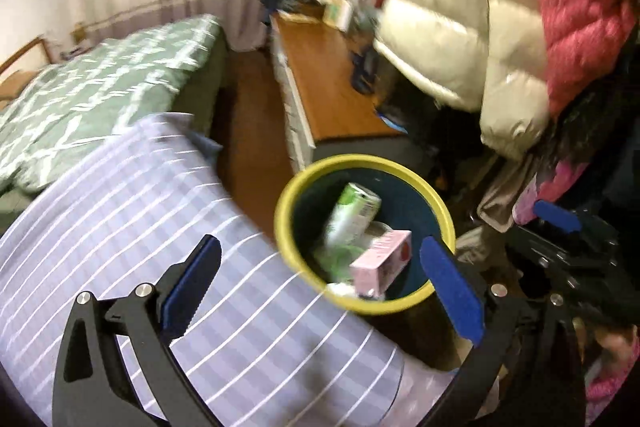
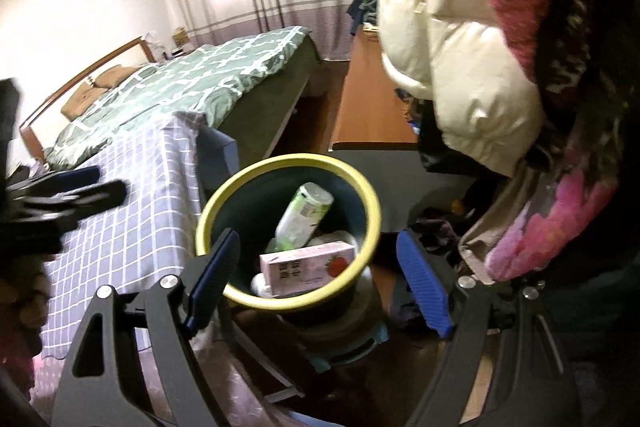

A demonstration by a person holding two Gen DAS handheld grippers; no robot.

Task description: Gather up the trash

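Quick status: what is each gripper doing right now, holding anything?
Left gripper: open, empty, above the bin.
Right gripper: open, empty.

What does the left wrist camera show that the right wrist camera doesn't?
Left wrist only: the cluttered far end of the wooden desk and the open left gripper close up.
Right wrist only: the wooden headboard and brown pillows.
Both: the yellow-rimmed bin holding a green can and pink carton, plus the green quilted bed.

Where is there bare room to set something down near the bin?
Free: the checked cloth left of the bin, and the wooden desktop behind it. Crowded: the bin's inside, with a can and pink carton, and the right side under the hanging jackets.
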